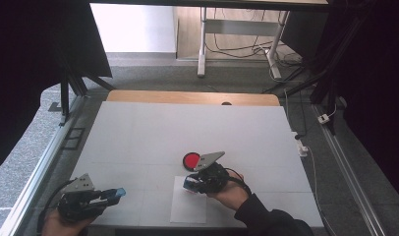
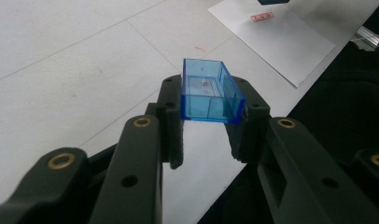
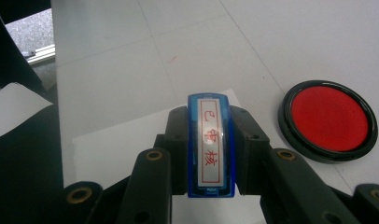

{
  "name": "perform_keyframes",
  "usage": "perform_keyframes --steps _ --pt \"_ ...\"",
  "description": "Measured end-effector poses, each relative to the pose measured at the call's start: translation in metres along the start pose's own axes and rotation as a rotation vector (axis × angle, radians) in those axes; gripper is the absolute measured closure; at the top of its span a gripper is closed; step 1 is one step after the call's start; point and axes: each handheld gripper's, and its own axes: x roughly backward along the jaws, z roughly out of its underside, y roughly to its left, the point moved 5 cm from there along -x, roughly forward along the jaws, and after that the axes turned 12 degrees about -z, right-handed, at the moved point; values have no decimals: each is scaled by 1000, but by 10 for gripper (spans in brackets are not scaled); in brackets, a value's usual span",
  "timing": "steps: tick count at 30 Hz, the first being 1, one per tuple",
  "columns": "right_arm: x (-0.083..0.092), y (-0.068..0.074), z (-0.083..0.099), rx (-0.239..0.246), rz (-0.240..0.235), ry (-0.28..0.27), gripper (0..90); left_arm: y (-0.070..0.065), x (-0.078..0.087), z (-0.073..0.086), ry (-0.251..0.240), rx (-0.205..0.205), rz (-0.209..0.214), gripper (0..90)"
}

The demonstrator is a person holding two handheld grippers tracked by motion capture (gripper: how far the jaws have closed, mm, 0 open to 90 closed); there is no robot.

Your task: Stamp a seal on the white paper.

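Note:
A clear blue stamp cap (image 2: 210, 84) sits between the jaws of my left gripper (image 2: 211, 105), which is shut on it near the table's front left corner (image 1: 109, 195). My right gripper (image 3: 211, 128) is shut on a blue stamp (image 3: 211, 149) whose white label bears red characters. It hovers over the far end of a white paper sheet (image 1: 188, 209), with the gripper (image 1: 192, 184) pointing left. A round red ink pad (image 3: 330, 120) in a black rim lies just past it (image 1: 191, 160). In the left gripper view the paper (image 2: 281, 39) carries a red stamped mark (image 2: 262, 17).
The white table top (image 1: 187, 132) has a wooden strip along its far edge. Metal frame rails run down both sides, and black curtains hang left and right. A forearm in a dark sleeve (image 1: 266, 216) comes in at the bottom right.

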Motion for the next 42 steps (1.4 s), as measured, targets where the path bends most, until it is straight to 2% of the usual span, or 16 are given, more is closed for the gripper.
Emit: perform_keyframes --steps 9,18,26,33,42 --pt "9 5 -10 2 -7 -56 715 0 0 0 -2 2 0 684" --pt "28 5 -21 -21 -15 -137 715 0 0 0 -1 3 3 684" --pt "45 6 -29 -15 -17 -193 716 0 0 0 -2 3 5 684" --pt "54 6 -31 -13 -14 -216 716 0 0 0 -1 2 4 684" --pt "57 10 -33 6 -24 -223 715 0 0 -1 -1 -4 5 683"
